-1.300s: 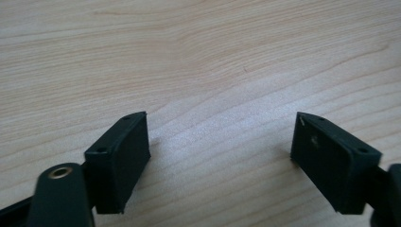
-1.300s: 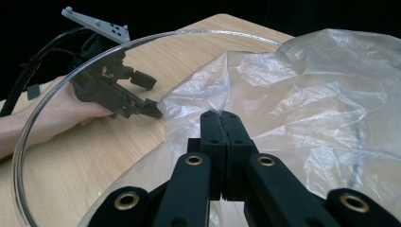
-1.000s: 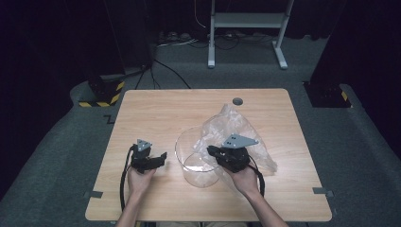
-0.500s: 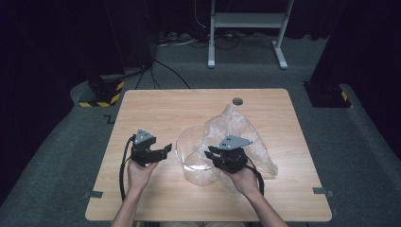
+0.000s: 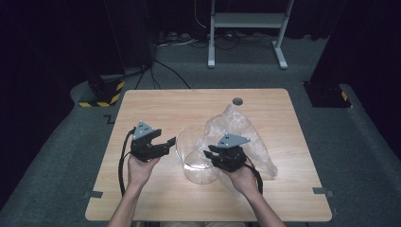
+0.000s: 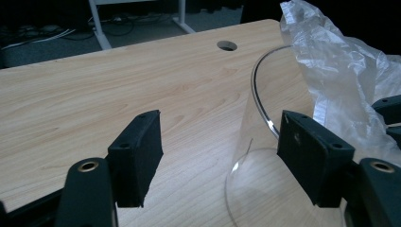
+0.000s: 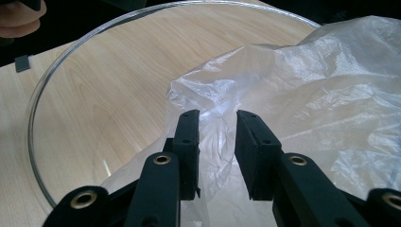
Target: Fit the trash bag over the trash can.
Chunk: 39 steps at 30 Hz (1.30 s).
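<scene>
— Changes since the earlier high views, please.

— Left gripper (image 5: 166,142): raised and shifted toward the bowl, jaws now pointing right at its rim. Right gripper (image 5: 208,153): much where it was, at the bowl's right side. Glass bowl (image 5: 196,156) and plastic bag (image 5: 250,137): no clear shift.

— Count of items?

— Grippers, two, one per hand. Hands, two: left hand (image 5: 140,169), right hand (image 5: 243,178). Clear glass bowl, one. Crumpled clear plastic bag, one. Wooden table (image 5: 156,109), one, with one round cable hole (image 5: 237,101) near its far edge. Beyond the table, on the grey floor: white frame legs (image 5: 246,33) and loose cables (image 5: 179,40). Yellow-and-black striped tape (image 5: 101,97) off the table's far left corner.

— Position of bowl and bag against the jaws?

— Left gripper view: jaws wide apart, nothing between them but bare tabletop; bowl rim (image 6: 257,90) just beside the right-hand jaw, whether touching cannot be told. Right gripper view: jaws narrowly apart with a fold of the bag (image 7: 307,99) running up between them; whether the pads press it cannot be told. Bag draped over the bowl's right rim (image 7: 56,75) and trailing onto the table to the right. Bowl near the table's middle, between the two grippers.
</scene>
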Tool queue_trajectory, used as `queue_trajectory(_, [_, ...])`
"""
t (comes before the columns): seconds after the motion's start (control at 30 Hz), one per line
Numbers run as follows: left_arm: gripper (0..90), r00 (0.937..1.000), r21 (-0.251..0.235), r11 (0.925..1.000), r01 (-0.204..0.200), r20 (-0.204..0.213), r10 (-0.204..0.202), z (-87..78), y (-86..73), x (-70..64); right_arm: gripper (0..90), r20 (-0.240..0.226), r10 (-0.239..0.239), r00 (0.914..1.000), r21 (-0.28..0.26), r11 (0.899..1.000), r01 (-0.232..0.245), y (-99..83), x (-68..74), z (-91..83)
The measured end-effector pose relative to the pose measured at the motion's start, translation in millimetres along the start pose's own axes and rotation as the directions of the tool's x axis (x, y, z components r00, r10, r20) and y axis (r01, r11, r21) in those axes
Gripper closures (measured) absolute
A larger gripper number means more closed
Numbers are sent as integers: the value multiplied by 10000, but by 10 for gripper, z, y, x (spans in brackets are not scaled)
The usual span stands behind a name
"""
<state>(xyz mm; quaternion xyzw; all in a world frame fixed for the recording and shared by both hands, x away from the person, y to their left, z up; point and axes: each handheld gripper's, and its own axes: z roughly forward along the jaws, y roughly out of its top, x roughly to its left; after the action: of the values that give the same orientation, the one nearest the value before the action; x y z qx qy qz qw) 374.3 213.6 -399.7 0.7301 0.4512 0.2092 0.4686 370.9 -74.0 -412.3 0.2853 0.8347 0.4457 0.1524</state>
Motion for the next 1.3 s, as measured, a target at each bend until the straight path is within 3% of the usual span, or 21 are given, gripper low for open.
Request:
queue_trajectory(0.1, [299, 9999, -136, 9998, 118, 127, -117, -31, 21, 9, 703, 17, 13, 10000, 8, 10000, -13, 1, 1, 1])
queue_trajectory(0.23, [306, 9992, -182, 9997, -156, 372, 162, -85, 111, -62, 699, 41, 58, 10000, 117, 9999, -58, 10, 6, 2])
queue_trajectory(0.27, [310, 9973, -159, 9984, -537, 501, 544, -83, 172, -137, 699, 41, 59, 10000, 103, 9999, -60, 8, 6, 2])
queue_trajectory(0.33, [315, 9958, -109, 9974, -715, 558, 720, -68, 201, -177, 699, 50, 50, 10000, 75, 10000, -50, 7, 6, 2])
queue_trajectory(0.43, [315, 9928, 88, 9953, -966, 716, 957, 28, 270, -284, 698, 60, 59, 10000, 45, 10000, -59, 5, 8, 2])
queue_trajectory(0.47, [310, 9919, 325, 9959, -848, 974, 813, 100, 296, -331, 698, 55, 45, 10000, 61, 10000, -46, 5, 7, 2])
queue_trajectory(0.53, [281, 9912, 393, 9956, -855, 1051, 810, 134, 304, -357, 696, 59, 55, 10000, 54, 10000, -55, 5, 7, 2])
queue_trajectory(0.73, [310, 9786, 721, 9876, -1397, 1624, 1266, 296, 366, -523, 690, 64, 44, 10000, 47, 10000, -44, 4, 9, 2])
queue_trajectory(0.77, [323, 9786, 721, 9876, -1397, 1624, 1266, 296, 366, -523, 689, 64, 57, 10000, 46, 10000, -58, 5, 10, 3])
queue_trajectory(0.87, [393, 9675, 887, 9824, -1643, 2087, 1430, 370, 385, -614, 688, 56, 54, 10000, 103, 9999, -54, 8, 10, 3])
queue_trajectory(0.9, [430, 9675, 887, 9824, -1643, 2087, 1430, 370, 385, -614, 688, 56, 54, 10000, 103, 9999, -54, 8, 10, 3])
queue_trajectory(0.97, [453, 9612, 1096, 9790, -1719, 2362, 1424, 418, 385, -661, 684, 61, 67, 10000, 123, 9999, -67, 11, 12, 3])
queue_trajectory(1.03, [546, 9539, 1436, 9699, -1967, 2568, 1554, 476, 386, -725, 680, 67, 63, 10000, 146, 9999, -64, 13, 14, 4])
queue_trajectory(1.1, [611, 9536, 1509, 9690, -1954, 2598, 1519, 494, 383, -740, 677, 65, 62, 10000, 144, 9999, -63, 13, 14, 5])
queue_trajectory(1.13, [642, 9517, 1658, 9645, -2053, 2638, 1573, 523, 382, -738, 669, 61, 54, 10000, 141, 9999, -55, 12, 16, 5])
queue_trajectory(1.27, [775, 9506, 1906, 9587, -2110, 2686, 1558, 554, 366, -727, 634, 38, 24, 10000, 170, 9999, -24, 15, 23, 9])
queue_trajectory(1.3, [810, 9510, 2105, 9525, -2200, 2639, 1614, 566, 356, -730, 623, 26, 24, 10000, 207, 9998, -25, 17, 24, 11])
